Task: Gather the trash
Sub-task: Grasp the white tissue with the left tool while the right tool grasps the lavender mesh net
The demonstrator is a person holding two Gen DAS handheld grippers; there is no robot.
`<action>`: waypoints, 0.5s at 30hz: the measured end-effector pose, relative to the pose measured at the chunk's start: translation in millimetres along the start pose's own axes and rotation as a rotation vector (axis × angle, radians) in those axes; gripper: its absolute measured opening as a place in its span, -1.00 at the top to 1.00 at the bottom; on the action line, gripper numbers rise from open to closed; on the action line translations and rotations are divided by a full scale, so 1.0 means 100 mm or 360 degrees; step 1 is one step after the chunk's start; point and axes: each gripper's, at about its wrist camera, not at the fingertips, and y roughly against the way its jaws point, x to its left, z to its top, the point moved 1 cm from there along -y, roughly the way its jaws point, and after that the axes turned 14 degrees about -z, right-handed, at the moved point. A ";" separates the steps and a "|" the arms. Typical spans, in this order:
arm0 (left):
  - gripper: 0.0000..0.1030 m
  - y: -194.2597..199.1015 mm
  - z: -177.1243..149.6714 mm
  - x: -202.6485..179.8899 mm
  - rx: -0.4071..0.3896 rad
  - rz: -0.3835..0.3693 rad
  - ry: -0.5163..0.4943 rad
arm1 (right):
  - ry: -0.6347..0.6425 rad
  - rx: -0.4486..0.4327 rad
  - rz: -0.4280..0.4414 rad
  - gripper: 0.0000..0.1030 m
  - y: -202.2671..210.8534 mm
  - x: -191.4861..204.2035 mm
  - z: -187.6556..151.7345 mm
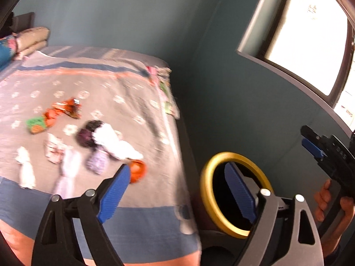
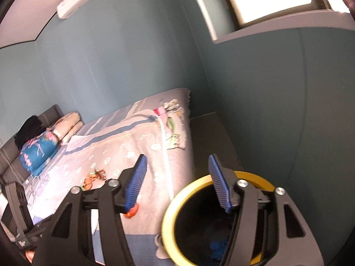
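Note:
Trash lies scattered on the grey patterned bed (image 1: 124, 102): orange wrappers (image 1: 66, 108), a green wrapper (image 1: 36, 124), crumpled white tissue (image 1: 115, 141), a dark purple piece (image 1: 85, 135), white paper scraps (image 1: 26, 168) and a round orange piece (image 1: 138, 170) near the bed's edge. A dark bin with a yellow rim (image 1: 205, 184) stands on the floor beside the bed. My left gripper (image 1: 177, 192) is open and empty, spanning the bed edge and the bin. My right gripper (image 2: 177, 184) is open and empty above the bin's rim (image 2: 170, 212); blue pieces (image 2: 218, 246) lie inside the bin.
Pillows (image 2: 68, 124) and a blue floral cushion (image 2: 37, 153) sit at the bed's head. Folded patterned cloth (image 1: 165, 84) lies at the bed's far corner. A teal wall and a window (image 1: 310, 33) bound the right side. A strip of dark floor (image 2: 213, 137) runs beside the bed.

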 end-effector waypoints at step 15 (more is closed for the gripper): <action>-0.84 0.70 0.06 1.24 -0.0137 0.0456 0.0127 | 0.0272 -0.0075 0.0308 -0.65 -0.09 1.41 -0.32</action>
